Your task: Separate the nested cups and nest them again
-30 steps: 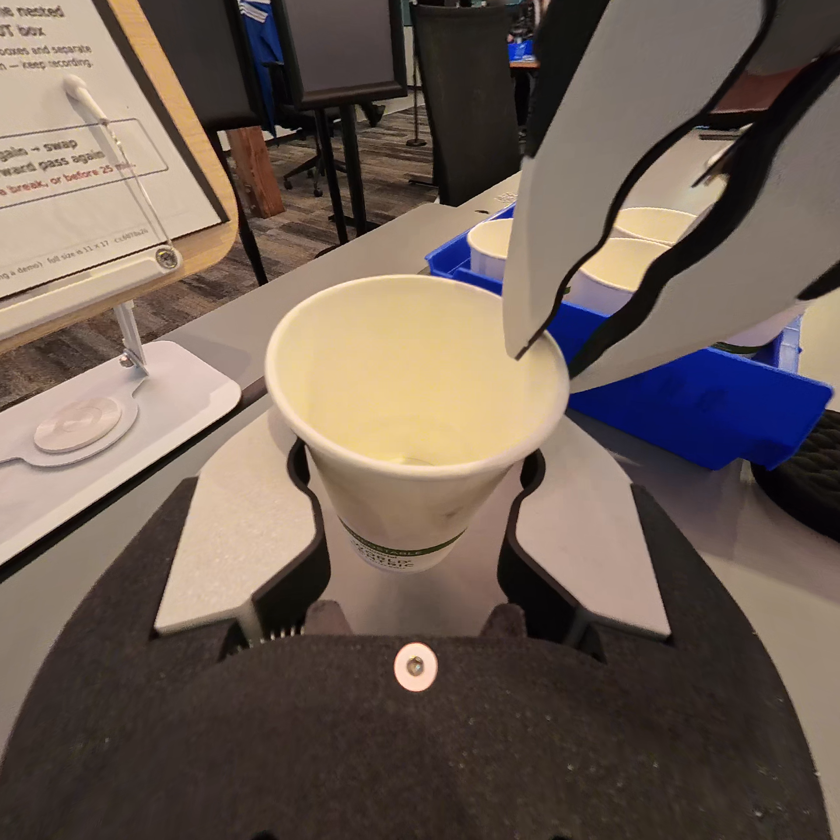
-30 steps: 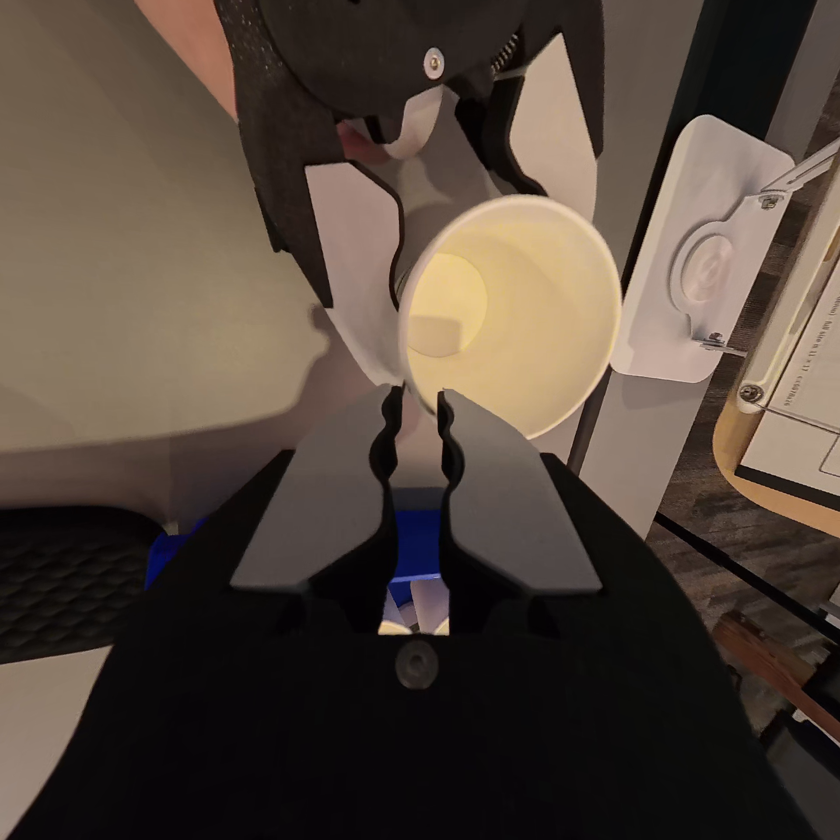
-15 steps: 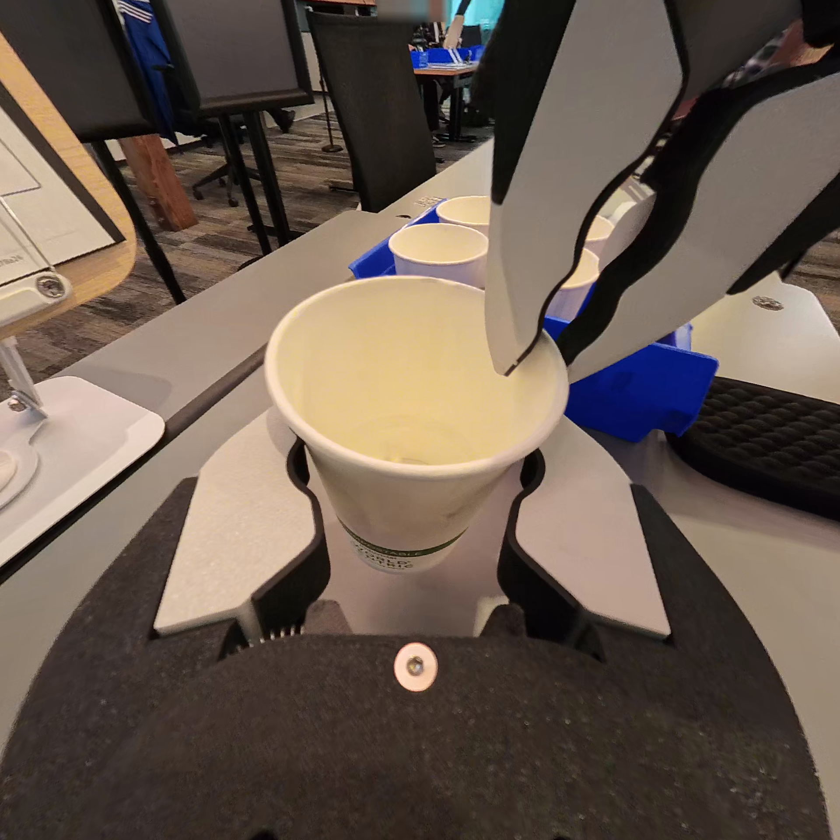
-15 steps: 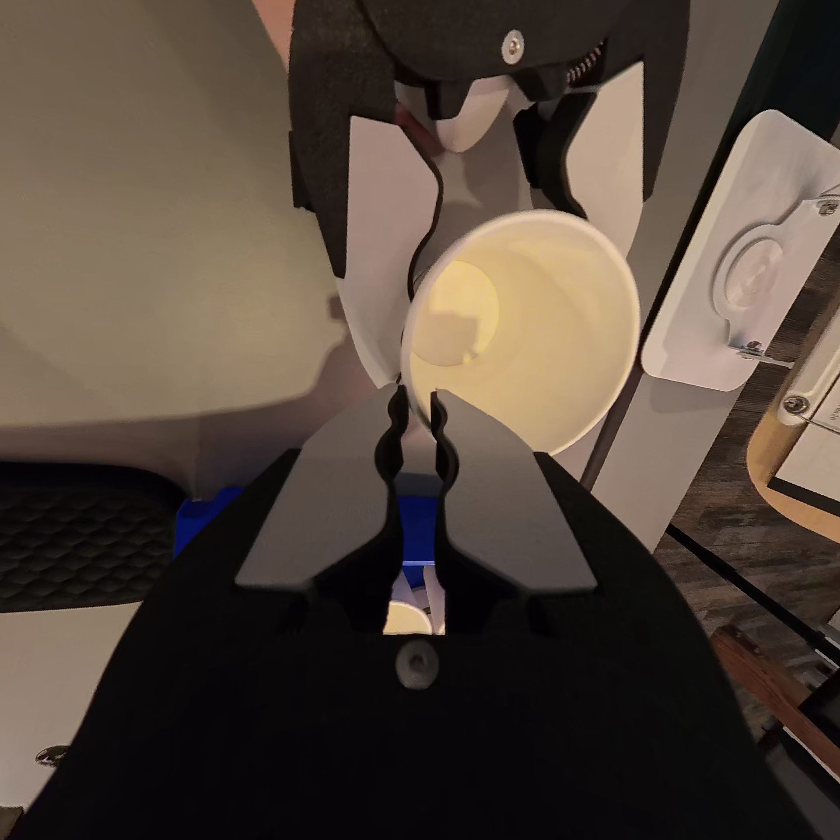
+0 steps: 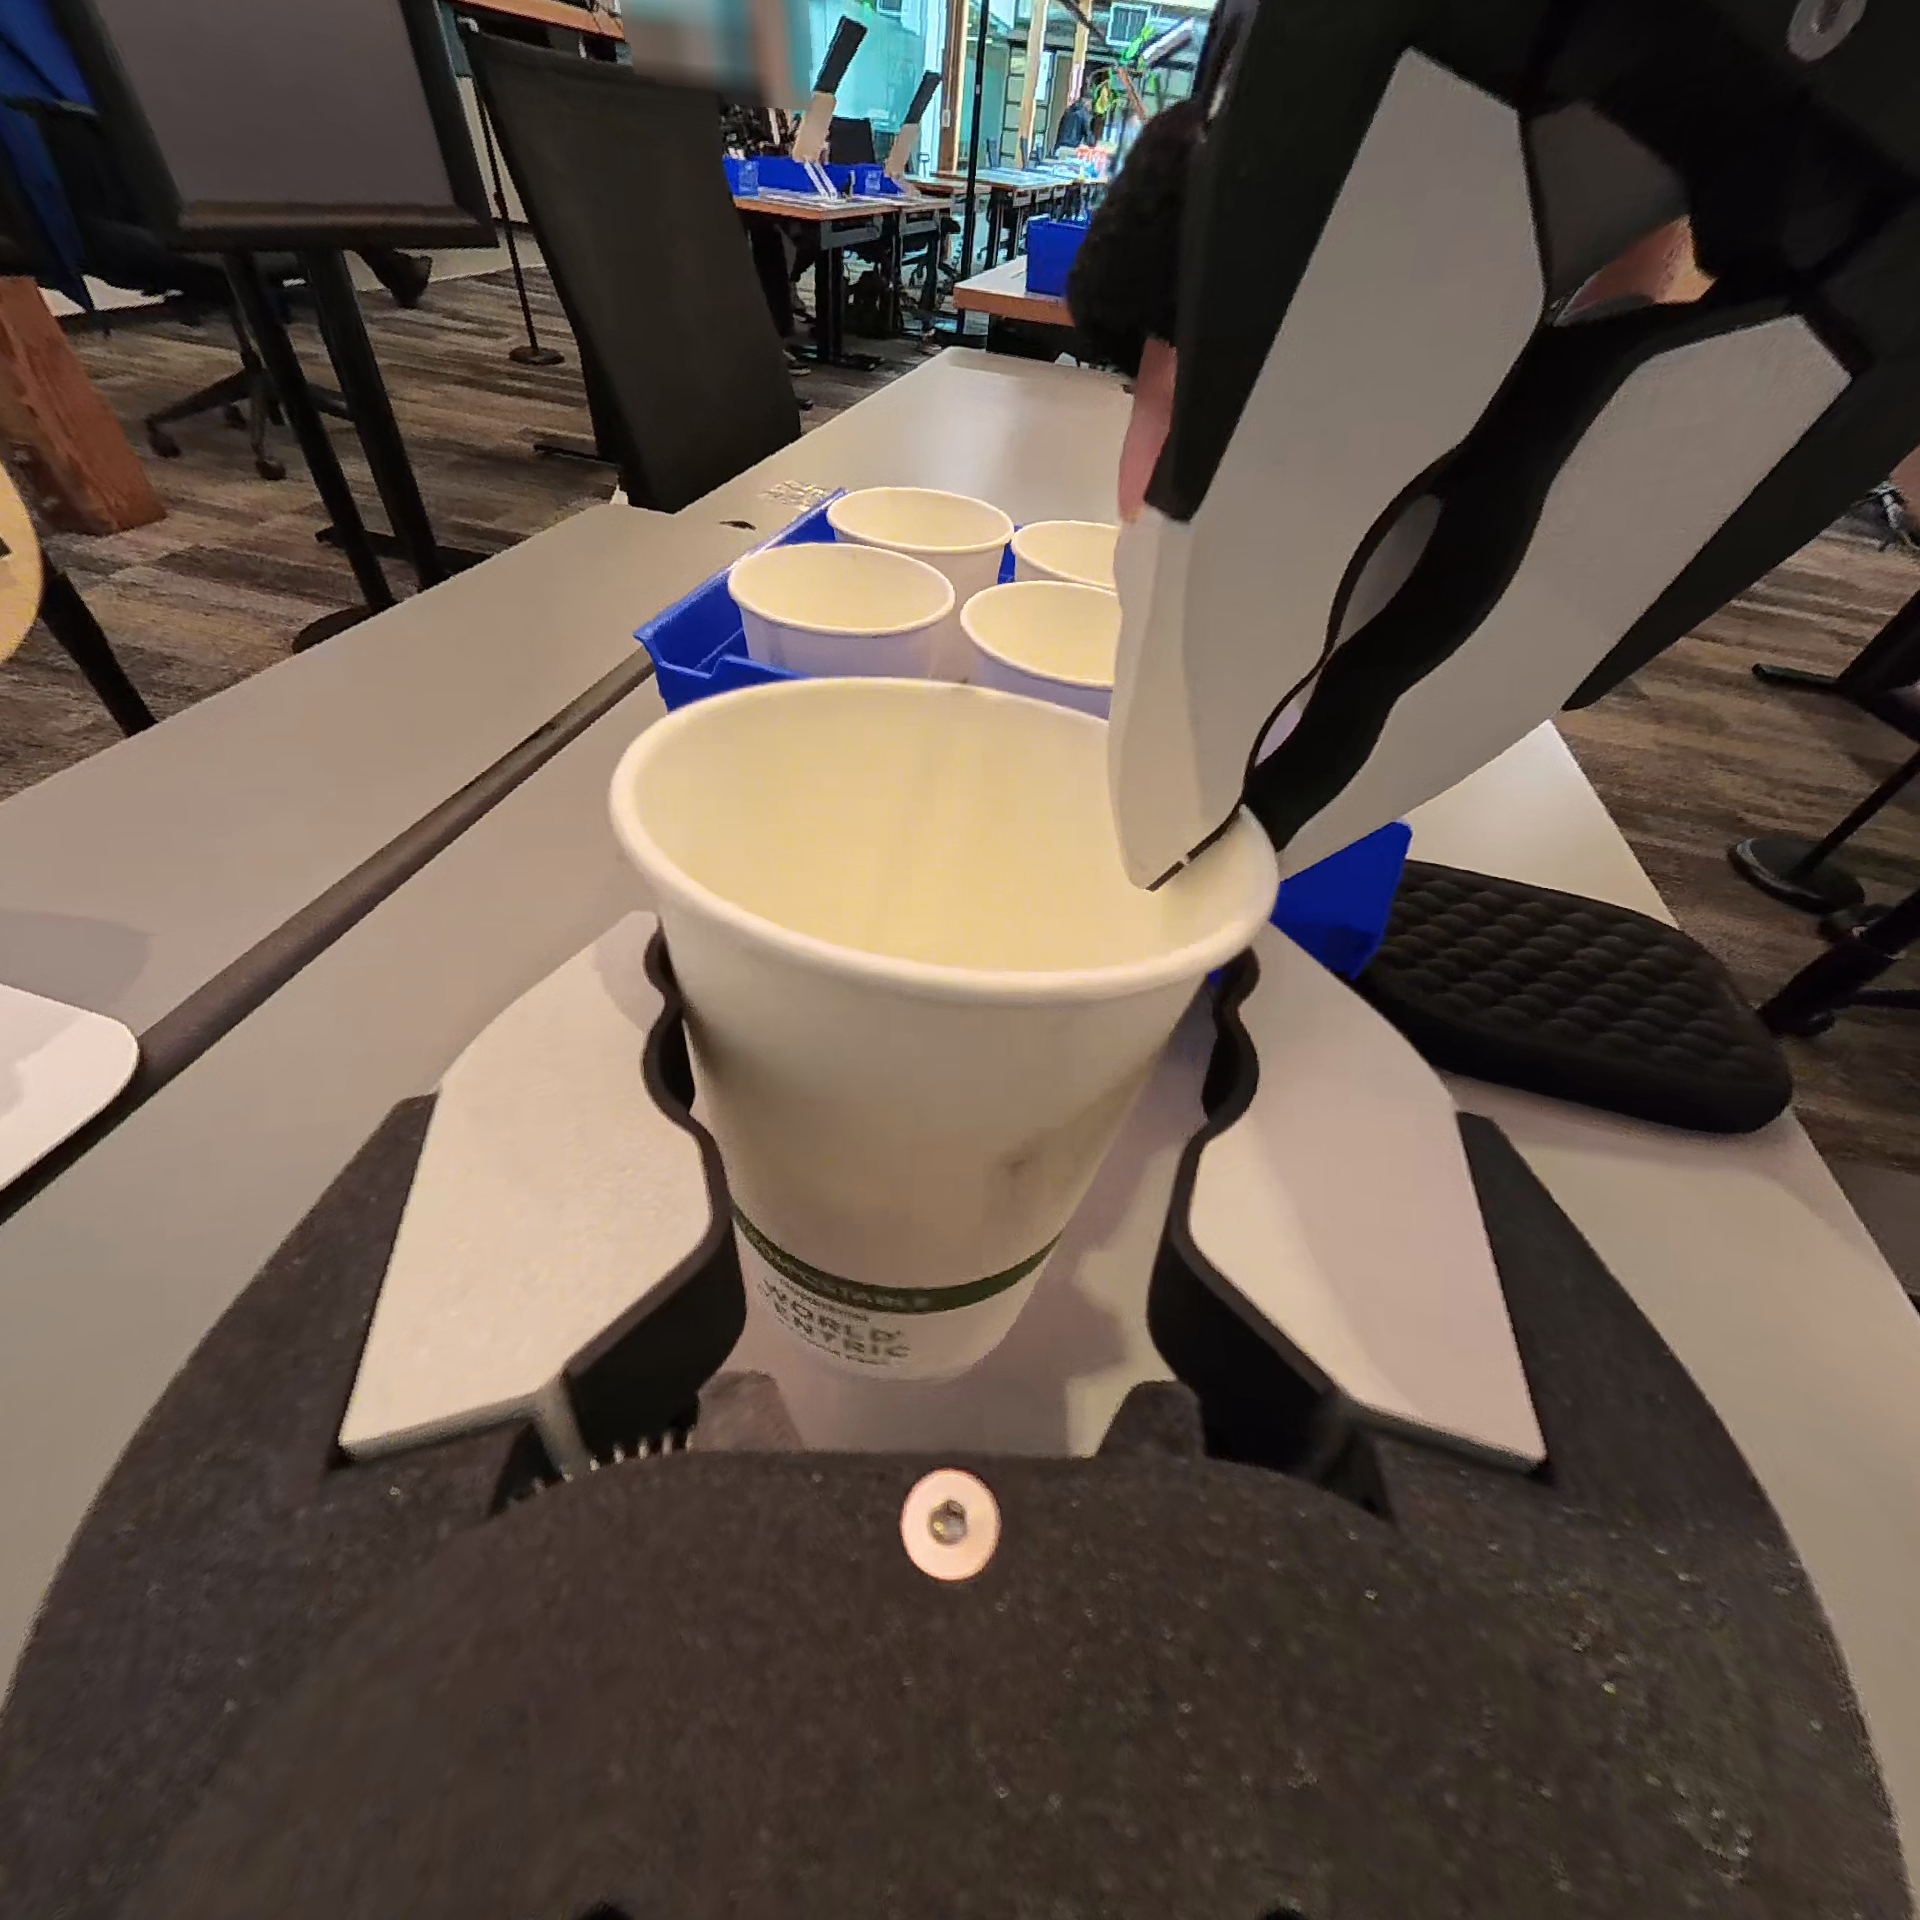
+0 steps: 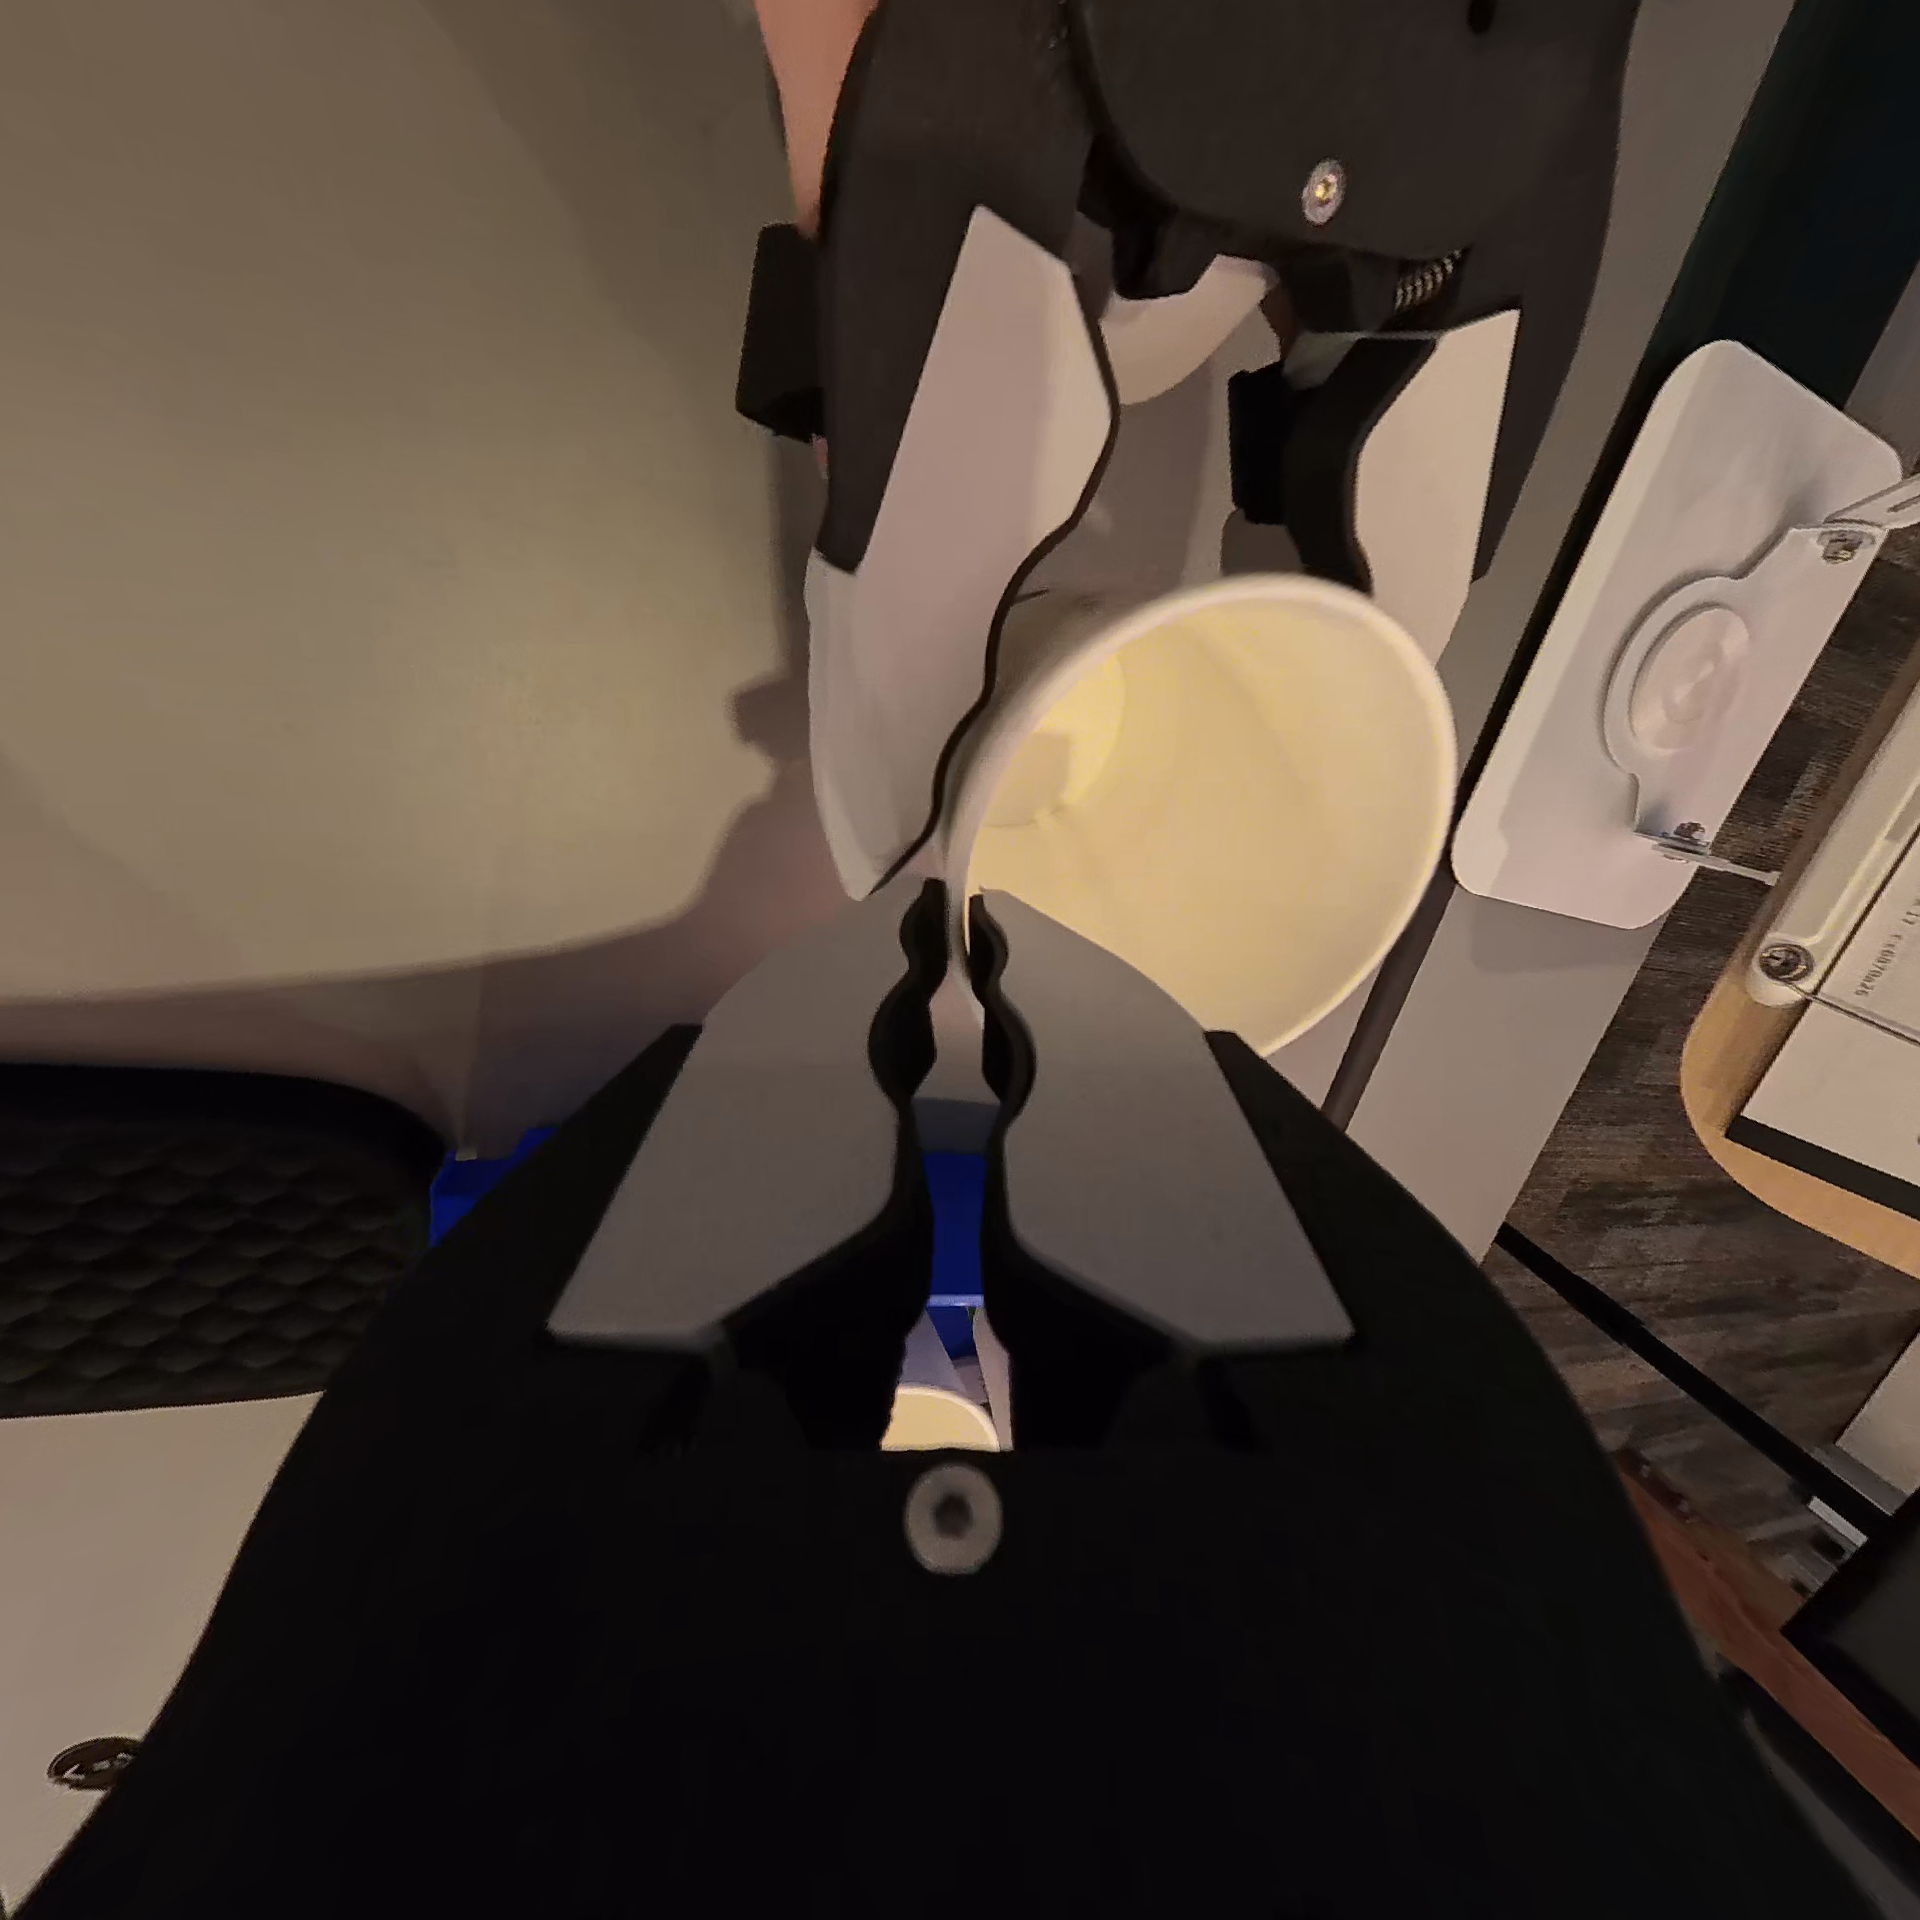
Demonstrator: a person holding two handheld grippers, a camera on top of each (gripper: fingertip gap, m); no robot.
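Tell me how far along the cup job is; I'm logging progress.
Done: four single cups stand in the blue bin. In hand: the left hand-held gripper clamps a paper cup, and the right hand-held gripper pinches its rim, apparently to pull an inner cup. Left: that pull, any remaining separating, then all the re-nesting.

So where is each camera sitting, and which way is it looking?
Left wrist view: sits on the left gripper, looking forward over the table at its paper cup and the blue bin; own jaws show.
Right wrist view: sits on the right gripper, looking down at the cup's rim; own jaws show.
Shared: the cup, both grippers, the bin.
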